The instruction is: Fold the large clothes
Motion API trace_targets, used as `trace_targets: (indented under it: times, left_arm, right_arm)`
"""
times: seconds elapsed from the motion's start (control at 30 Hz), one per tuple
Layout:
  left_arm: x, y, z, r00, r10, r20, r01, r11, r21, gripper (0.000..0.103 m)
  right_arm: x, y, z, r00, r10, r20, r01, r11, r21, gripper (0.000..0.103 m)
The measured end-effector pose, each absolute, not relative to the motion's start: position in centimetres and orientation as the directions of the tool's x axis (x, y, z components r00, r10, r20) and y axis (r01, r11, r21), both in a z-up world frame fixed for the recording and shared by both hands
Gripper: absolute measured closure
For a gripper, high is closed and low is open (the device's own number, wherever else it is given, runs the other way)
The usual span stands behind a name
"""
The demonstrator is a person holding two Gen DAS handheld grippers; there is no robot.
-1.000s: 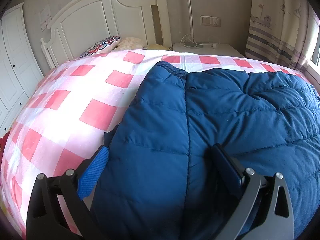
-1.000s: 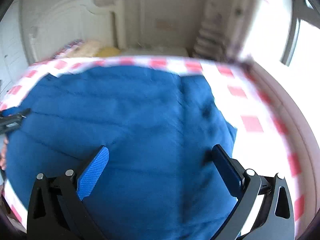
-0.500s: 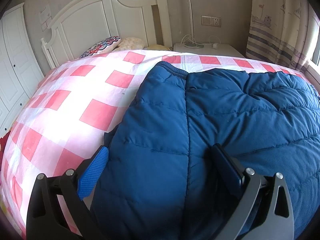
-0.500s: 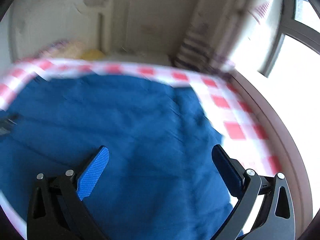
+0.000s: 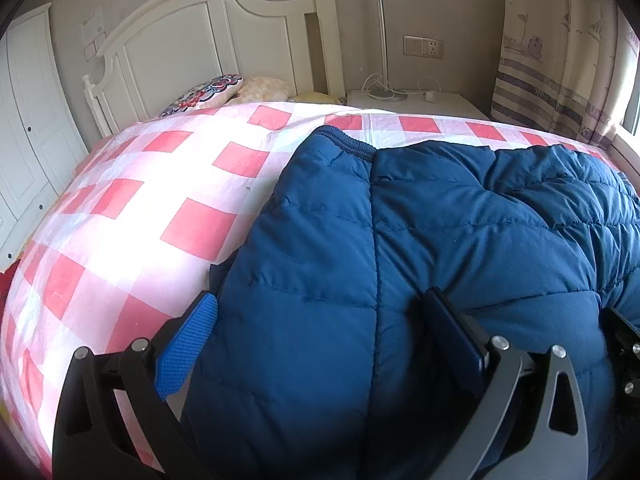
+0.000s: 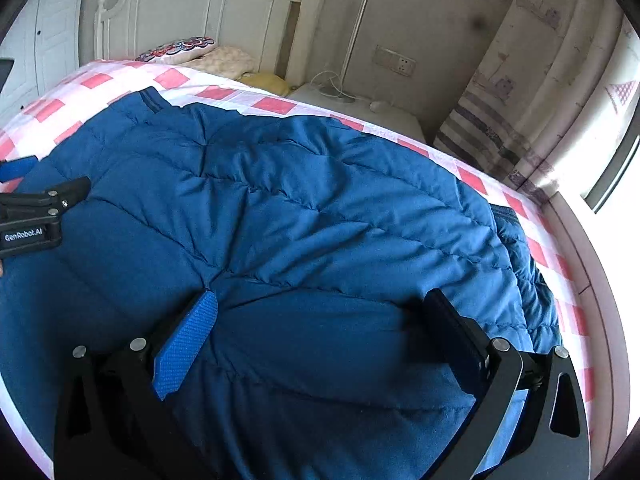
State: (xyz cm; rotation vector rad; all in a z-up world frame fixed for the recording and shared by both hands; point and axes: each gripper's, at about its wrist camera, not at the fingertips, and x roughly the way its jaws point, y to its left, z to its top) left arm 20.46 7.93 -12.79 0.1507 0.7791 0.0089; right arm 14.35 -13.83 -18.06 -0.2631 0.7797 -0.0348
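Observation:
A large dark blue quilted down jacket lies spread on the pink-and-white checked bed cover. It also fills the right wrist view. My left gripper is open, its jaws wide apart, low over the jacket's near left edge. My right gripper is open over the jacket's near middle, empty. The left gripper also shows at the left edge of the right wrist view.
A white headboard with pillows stands at the far end. A white nightstand with a lamp pole and cables stands beside it. A striped curtain and a window are at the right. White wardrobe doors are at the left.
My right gripper has swung and come closer over the jacket, and its view has gone from blurred to sharp. My left gripper has stayed where it was.

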Motion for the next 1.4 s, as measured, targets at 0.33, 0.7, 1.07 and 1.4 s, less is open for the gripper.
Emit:
trace_targets:
  times: [0.33,0.7,1.07,1.4]
  left_arm:
    - [20.3,1.4,-8.5,0.775,0.021,-0.631,0.217,0.930,0.297,0.002]
    - [29.4,-2.3,-13.0,0.704,0.120,-0.700,0.270,0.866,0.421,0.002]
    - [30.6,-0.4,-14.0,0.649,0.016,-0.760,0.276,0.927,0.255,0.002]
    - [30.9,0.1,-13.9,0.635,-0.018,-0.772,0.277,0.939,0.205,0.002]
  right_arm:
    - [14.1,-13.4,-18.3,0.712,-0.135,-0.689,-0.060,0.966,-0.252,0.005]
    - [14.1,-13.9,-18.4,0.709,-0.109,-0.697,-0.069,0.972,-0.223,0.005]
    - [17.7,-18.3,-13.9,0.704,0.013,-0.710,-0.099,0.992,-0.080,0.005]
    - [29.1,-24.5,-17.4,0.581,0.044,-0.812,0.018,0.998,0.067,0.004]
